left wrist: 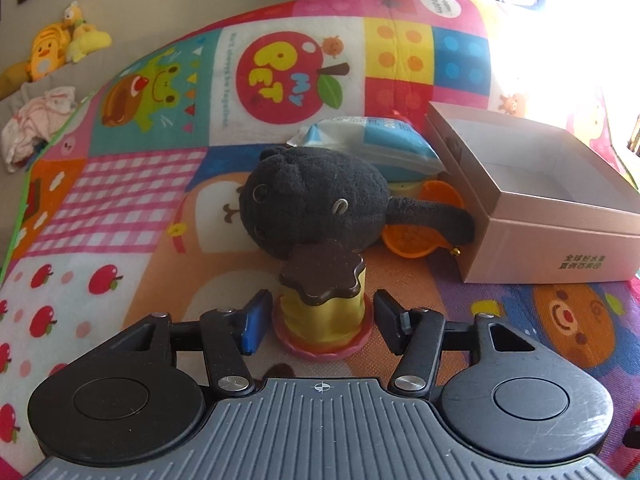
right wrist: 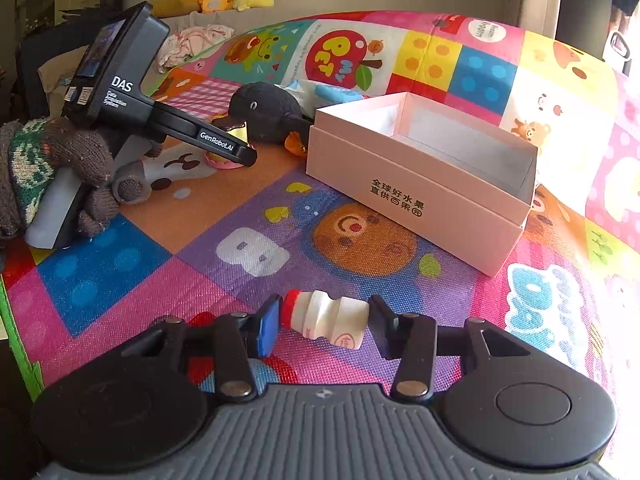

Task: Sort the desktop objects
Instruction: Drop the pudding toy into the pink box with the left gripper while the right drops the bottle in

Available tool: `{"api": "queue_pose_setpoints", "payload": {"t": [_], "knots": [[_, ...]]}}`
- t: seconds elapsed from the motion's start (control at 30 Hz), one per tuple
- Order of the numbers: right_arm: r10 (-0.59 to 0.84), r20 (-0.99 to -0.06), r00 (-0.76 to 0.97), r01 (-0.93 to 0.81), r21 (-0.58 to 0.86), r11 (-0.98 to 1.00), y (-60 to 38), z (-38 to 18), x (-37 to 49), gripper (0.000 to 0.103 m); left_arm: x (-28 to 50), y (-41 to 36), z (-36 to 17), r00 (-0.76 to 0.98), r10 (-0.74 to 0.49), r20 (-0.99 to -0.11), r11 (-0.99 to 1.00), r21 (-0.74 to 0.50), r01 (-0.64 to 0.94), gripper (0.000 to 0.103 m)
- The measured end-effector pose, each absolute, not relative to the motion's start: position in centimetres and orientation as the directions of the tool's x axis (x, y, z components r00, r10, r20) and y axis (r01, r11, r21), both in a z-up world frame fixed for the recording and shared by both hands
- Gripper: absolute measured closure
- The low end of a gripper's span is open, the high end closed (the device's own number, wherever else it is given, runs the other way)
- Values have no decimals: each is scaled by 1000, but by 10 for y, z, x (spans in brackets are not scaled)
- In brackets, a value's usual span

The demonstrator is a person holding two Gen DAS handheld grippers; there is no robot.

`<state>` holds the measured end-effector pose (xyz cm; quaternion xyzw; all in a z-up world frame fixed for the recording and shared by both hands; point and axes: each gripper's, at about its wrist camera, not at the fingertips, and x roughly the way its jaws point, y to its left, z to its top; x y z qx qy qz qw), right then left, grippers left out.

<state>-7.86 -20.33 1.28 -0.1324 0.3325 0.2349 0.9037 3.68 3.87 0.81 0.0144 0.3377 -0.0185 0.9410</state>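
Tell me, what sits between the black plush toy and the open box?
In the left wrist view, an orange toy dish under the black plush toy's tail, beside the box.

1. The play mat [left wrist: 140,184] carries an apple picture lettered "MY PET", seen upside down in the left wrist view.
2. The pink box [right wrist: 416,200] shows two lines of Chinese characters on its side: "全球好水果" over "直供百果园".
3. The left gripper [right wrist: 236,148], seen from the right wrist, reads "DAS", "Data Acquisition System" and "GenRobot.AI".
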Motion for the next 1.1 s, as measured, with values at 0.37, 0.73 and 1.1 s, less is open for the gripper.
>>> {"api": "queue_pose_setpoints", "payload": {"t": [0.37,0.73,1.1], "knots": [[318,-680,661,-492,-72,868,-235,37,-86,57,-36,-19,36,725,-317,-611,935,-75,346,42],[259,-569,780,-418,-166,893,-245,87,-63,57,75,-65,95,817,-397,-418,917,-148,370,21],[193,-500,844,-303,-149,941,-246,106,44,56,48,-25,32,771,-385,-507,920,-149,361,5]]}}
